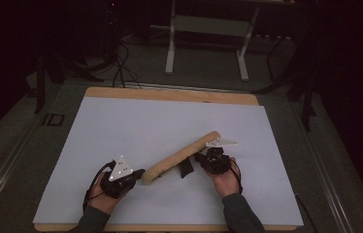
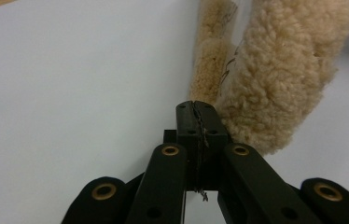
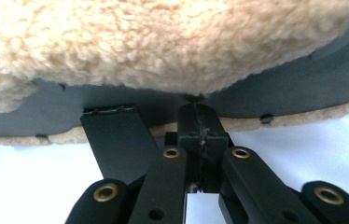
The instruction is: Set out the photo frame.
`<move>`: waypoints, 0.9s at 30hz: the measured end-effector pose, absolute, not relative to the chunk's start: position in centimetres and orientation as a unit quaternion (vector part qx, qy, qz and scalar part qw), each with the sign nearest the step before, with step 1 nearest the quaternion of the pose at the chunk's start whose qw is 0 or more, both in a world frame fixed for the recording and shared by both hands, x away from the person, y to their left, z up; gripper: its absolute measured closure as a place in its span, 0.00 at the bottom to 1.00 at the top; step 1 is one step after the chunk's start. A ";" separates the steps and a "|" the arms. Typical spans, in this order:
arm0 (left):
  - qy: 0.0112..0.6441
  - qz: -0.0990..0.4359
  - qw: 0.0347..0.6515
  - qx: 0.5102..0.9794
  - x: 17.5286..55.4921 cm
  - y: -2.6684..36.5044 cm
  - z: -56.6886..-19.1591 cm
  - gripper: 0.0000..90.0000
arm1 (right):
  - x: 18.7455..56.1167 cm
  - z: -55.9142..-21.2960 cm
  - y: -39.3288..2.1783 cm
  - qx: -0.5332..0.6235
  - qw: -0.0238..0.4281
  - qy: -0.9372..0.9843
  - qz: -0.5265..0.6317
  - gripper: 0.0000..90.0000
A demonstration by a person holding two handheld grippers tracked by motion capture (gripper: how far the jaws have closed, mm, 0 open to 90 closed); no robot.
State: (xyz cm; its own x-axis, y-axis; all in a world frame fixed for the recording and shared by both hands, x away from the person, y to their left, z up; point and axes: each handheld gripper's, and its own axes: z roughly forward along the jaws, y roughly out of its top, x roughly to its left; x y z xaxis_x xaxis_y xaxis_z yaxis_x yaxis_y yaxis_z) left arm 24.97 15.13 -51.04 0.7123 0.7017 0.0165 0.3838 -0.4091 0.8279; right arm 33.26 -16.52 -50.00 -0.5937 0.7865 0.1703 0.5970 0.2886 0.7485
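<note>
Lying diagonally mid-surface, the fleecy strap pad sits between both tools, left gripper pressed together empty at its near end, right gripper pinched on its dark edge, probably steadying it.

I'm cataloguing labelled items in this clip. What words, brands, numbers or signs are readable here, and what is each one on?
"ID": large pale letters on the dark floor left of the table, in the high view; they may be part of a longer marking.
Dark marks on the clear sleeve beside the fleecy pad, in the left gripper view: too blurred to read.
No other text can be read.
</note>
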 end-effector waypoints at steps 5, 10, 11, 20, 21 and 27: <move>0.324 0.184 0.431 0.822 24.9 14.8 -51.0 1.00 | 33.5 -50.0 -16.3 0.437 0.119 0.794 0.406 1.00; 0.315 0.182 0.433 0.824 24.7 14.1 -51.1 1.00 | 33.8 -49.9 -16.0 0.438 0.121 0.795 0.403 1.00; 0.312 0.181 0.434 0.825 24.6 13.9 -51.1 1.00 | 33.9 -49.8 -16.0 0.438 0.121 0.794 0.403 1.00; 0.298 0.178 0.438 0.829 24.3 12.8 -51.2 1.00 | 34.6 -49.8 -15.8 0.445 0.119 0.792 0.401 1.00; 0.297 0.177 0.438 0.830 24.3 12.7 -51.2 1.00 | 34.7 -49.8 -15.7 0.446 0.118 0.792 0.400 1.00; 0.286 0.174 0.440 0.833 24.0 11.9 -51.3 1.00 | 34.9 -49.6 -15.2 0.445 0.116 0.793 0.399 1.00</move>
State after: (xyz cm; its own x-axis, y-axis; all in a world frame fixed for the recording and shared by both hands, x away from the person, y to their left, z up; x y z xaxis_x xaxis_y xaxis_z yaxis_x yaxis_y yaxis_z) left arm 24.01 11.93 -51.26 0.7762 0.6293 0.0376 0.3234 -0.4486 0.8332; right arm 34.90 -15.23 -49.60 -0.5772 0.7984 0.1716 0.6131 0.2849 0.7368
